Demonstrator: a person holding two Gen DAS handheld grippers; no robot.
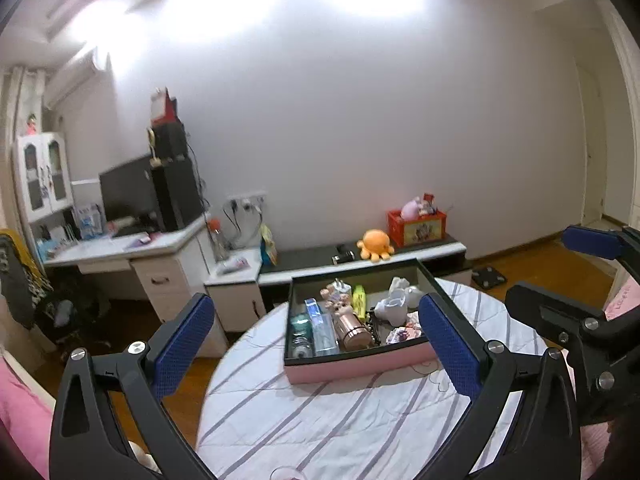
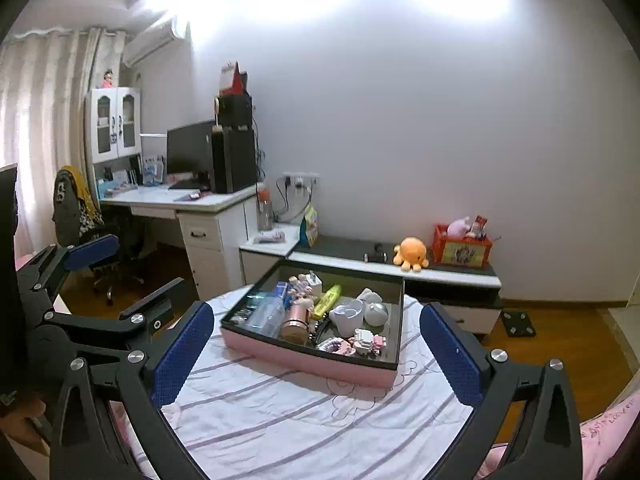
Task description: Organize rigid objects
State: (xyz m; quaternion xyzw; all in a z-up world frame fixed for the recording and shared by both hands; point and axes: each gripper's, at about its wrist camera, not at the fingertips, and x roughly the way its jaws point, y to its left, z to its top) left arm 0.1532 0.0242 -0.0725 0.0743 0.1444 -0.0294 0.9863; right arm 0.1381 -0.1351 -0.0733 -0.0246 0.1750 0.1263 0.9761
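A pink box (image 1: 352,366) with a dark inside stands on a round table with a striped white cloth (image 1: 320,420). It holds several small items: a rose-gold bottle (image 1: 352,330), a clear bottle (image 1: 322,326), a yellow-green item (image 1: 360,300), white ceramic pieces (image 1: 394,308). The box also shows in the right wrist view (image 2: 304,354). My left gripper (image 1: 316,344) is open and empty, held above the table in front of the box. My right gripper (image 2: 316,354) is open and empty, also before the box; it shows at the right of the left wrist view (image 1: 560,276).
Beyond the table stand a low black-and-white cabinet (image 2: 400,270) with an orange octopus plush (image 2: 412,254) and a red crate (image 2: 462,250), and a white desk (image 2: 180,202) with a monitor and chair. Pink bedding (image 2: 600,432) lies at the right.
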